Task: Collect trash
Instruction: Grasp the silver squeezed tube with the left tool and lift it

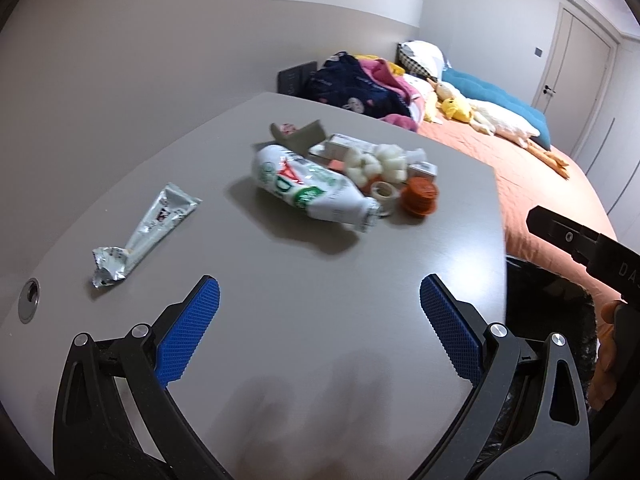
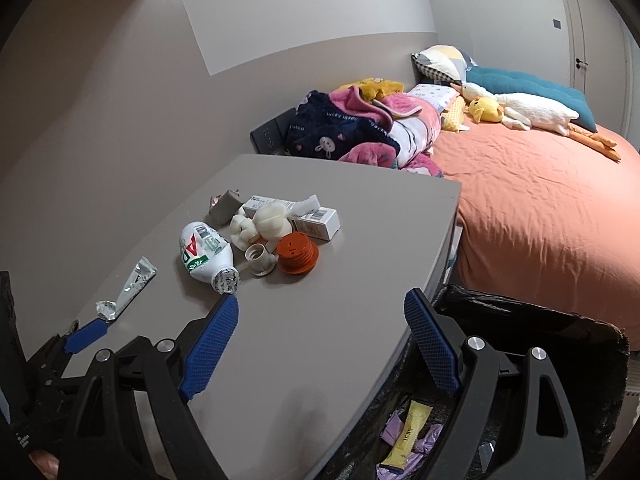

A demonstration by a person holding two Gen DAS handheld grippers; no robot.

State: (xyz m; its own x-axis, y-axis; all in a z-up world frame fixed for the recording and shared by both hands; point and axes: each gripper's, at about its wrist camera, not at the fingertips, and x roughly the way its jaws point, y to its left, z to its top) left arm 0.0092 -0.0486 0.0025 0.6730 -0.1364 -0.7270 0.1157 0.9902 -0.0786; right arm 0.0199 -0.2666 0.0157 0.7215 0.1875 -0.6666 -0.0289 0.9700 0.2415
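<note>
Bedroom desk (image 1: 280,300) carries trash: a crumpled foil tube (image 1: 144,232) lies left, apart from the pile. Both grippers, left gripper (image 1: 320,292) and right gripper (image 2: 320,308), have jaws released, empty. Tube likely light, soft; grip mid-body.

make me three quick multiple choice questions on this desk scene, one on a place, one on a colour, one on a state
1. Where does the crumpled silver tube lie?
A. apart, left of the pile
B. in the bin
C. on the bed

2. What colour is the ribbed round plastic cap?
A. blue
B. orange
C. green

3. How does the white plastic bottle with green and red print stand?
A. upright
B. held in a gripper
C. on its side

Key: A, it lies alone on the grey desk; B, plainly orange; C, it lies flat, mouth toward the cameras.
</note>
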